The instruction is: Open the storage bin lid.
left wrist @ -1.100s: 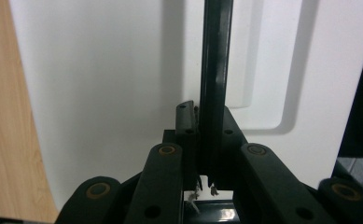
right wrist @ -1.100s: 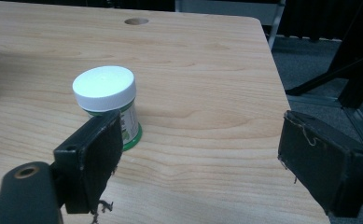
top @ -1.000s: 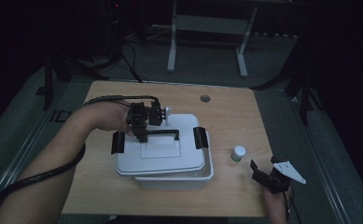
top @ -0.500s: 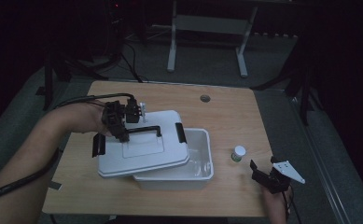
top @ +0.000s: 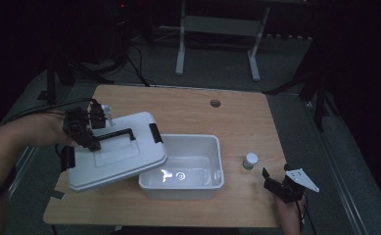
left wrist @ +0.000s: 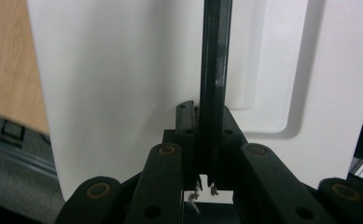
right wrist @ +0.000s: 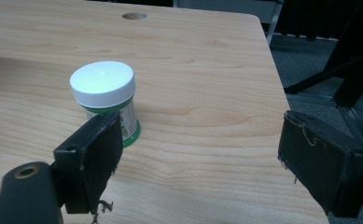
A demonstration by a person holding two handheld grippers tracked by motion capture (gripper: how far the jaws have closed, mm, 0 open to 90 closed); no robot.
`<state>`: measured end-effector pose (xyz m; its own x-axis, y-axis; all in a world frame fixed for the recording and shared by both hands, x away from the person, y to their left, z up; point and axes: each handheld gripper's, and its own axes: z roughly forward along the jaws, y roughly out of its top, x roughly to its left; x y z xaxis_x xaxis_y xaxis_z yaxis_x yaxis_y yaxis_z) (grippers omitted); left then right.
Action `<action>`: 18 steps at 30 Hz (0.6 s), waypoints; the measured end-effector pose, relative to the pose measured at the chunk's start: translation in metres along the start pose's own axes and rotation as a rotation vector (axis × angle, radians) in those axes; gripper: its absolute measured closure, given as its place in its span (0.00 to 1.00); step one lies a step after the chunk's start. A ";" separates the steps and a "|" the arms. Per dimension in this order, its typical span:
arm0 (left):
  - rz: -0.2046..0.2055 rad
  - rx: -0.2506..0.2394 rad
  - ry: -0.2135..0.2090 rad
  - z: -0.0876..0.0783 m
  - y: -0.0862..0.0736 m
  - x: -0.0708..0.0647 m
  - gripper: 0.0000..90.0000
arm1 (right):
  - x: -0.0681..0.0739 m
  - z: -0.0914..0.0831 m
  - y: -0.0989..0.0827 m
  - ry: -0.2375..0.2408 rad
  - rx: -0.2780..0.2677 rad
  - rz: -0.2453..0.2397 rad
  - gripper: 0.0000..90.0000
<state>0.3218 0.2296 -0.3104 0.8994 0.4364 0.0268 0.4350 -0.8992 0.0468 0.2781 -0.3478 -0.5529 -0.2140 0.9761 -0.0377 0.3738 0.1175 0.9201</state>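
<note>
A white plastic lid [top: 114, 154] with a black handle [top: 115, 133] and black end latches hangs tilted over the table's left side, its right edge overlapping the open white bin [top: 183, 166]. My left gripper [top: 92, 142] is shut on the handle [left wrist: 214, 70]; in the left gripper view the lid's white top [left wrist: 123, 93] lies behind the bar. A small green jar with a white cap [top: 250, 160] stands right of the bin. My right gripper [top: 272, 182] stands open near the table's front right corner, the jar [right wrist: 105, 100] just beyond its left jaw.
The wooden table [top: 193, 112] has a round cable hole [top: 215, 103] at the back. A white-legged frame [top: 217, 29] and black stands rise on the dark floor behind. The table's right edge [right wrist: 282, 93] runs close to my right gripper.
My left gripper has carried the lid off the bin to the left, uncovering the bin's inside. The right gripper and the jar have stayed put.
</note>
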 end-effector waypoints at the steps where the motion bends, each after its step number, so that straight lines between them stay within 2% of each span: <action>1: -0.008 0.000 0.006 0.001 -0.005 0.001 0.93 | 0.000 0.000 0.000 -0.001 0.000 0.000 0.15; 5: -0.053 0.003 0.007 0.004 -0.023 0.007 0.93 | 0.001 0.000 0.000 -0.006 0.002 -0.005 0.15; 12: -0.102 -0.001 0.007 0.013 -0.045 0.014 0.93 | 0.001 0.000 0.000 -0.007 -0.003 -0.010 0.15; 18: -0.144 0.021 0.007 0.030 -0.060 0.020 0.93 | 0.001 0.000 0.000 -0.008 -0.003 -0.011 0.15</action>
<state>0.3154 0.2911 -0.3421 0.8271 0.5614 0.0280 0.5607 -0.8275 0.0294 0.2779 -0.3465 -0.5530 -0.2112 0.9761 -0.0511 0.3685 0.1279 0.9208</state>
